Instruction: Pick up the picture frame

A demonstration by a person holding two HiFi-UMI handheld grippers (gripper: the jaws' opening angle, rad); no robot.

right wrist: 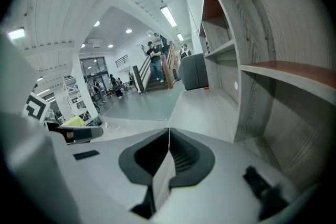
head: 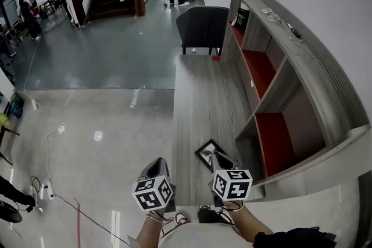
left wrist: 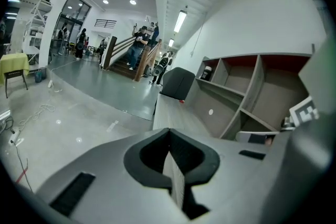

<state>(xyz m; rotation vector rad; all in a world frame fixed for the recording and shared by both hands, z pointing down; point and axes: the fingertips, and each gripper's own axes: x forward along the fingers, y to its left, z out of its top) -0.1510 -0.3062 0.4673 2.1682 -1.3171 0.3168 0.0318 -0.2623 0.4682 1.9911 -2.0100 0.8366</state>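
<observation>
Frame (head: 206, 154) flat on the floor, partly under the tip of the right gripper (head: 220, 156); both grippers closed and empty.

In the head view the frame lies on the grey floor strip (head: 197, 96) beside the shelf (head: 290, 96), turned cornerwise to it, with its near corner hidden by the right gripper. That gripper's jaws are pressed together with nothing between them. The left gripper (head: 156, 165), likewise closed on nothing, hangs off to the frame's left, clearly farther away. Neither gripper view shows the frame (it seems to lie below their sightlines). The right jaws would likely need to open and tip down onto an edge.
</observation>
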